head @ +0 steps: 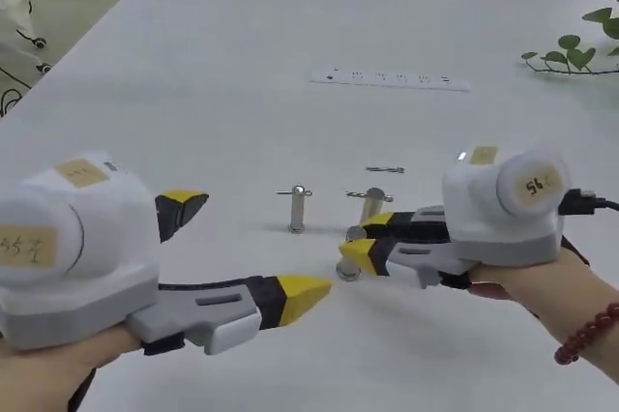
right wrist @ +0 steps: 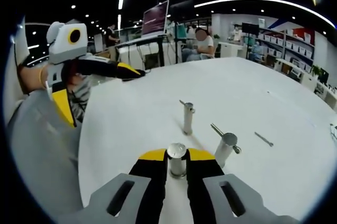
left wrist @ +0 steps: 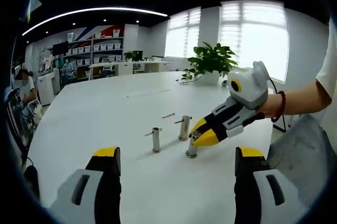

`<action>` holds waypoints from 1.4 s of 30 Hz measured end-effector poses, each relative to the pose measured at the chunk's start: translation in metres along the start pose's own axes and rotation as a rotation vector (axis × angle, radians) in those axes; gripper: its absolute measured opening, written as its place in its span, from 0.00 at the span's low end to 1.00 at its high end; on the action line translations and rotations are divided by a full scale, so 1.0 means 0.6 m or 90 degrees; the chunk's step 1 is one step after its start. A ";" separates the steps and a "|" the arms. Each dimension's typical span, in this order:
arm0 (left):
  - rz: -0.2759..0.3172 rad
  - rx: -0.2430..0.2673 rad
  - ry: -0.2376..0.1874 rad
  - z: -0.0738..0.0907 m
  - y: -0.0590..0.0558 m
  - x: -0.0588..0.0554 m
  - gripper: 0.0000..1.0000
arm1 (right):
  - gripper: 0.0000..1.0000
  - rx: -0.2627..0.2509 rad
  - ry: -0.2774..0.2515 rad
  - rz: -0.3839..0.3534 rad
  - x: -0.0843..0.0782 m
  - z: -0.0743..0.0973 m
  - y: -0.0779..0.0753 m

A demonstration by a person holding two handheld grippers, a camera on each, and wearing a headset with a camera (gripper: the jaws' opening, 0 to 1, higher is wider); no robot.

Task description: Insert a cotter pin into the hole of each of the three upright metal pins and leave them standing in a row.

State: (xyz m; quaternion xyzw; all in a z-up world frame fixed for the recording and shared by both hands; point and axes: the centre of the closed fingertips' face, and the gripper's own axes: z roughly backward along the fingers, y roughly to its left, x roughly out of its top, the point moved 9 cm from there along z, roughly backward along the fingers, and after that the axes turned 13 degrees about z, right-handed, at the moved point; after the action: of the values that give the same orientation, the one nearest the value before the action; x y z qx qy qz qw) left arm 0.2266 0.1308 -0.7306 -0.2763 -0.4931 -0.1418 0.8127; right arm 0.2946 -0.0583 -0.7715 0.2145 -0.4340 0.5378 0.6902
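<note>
near the middle of the head view, the right gripper [head: 364, 236] pinches the bare metal pin [head: 348, 267] tight, likely to keep it steady for the loose cotter pin [head: 385, 170] lying just above. at the lower left, the left gripper [head: 250, 245] is spread wide and empty, likely ready to fetch it. the left pin [head: 297, 209] and middle pin [head: 372, 206] already stand with theirs in.

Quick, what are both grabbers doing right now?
Left gripper: open, holding nothing.
Right gripper: shut on a metal pin.
</note>
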 end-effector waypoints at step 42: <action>-0.004 0.004 -0.003 0.001 0.003 -0.001 0.90 | 0.34 -0.001 -0.027 -0.082 0.045 0.073 -0.079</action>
State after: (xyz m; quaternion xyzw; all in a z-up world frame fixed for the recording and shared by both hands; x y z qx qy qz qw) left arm 0.2269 0.1322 -0.7315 -0.2725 -0.4963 -0.1424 0.8119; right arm 0.3239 -0.0924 -0.7175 0.2531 -0.4338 0.4872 0.7144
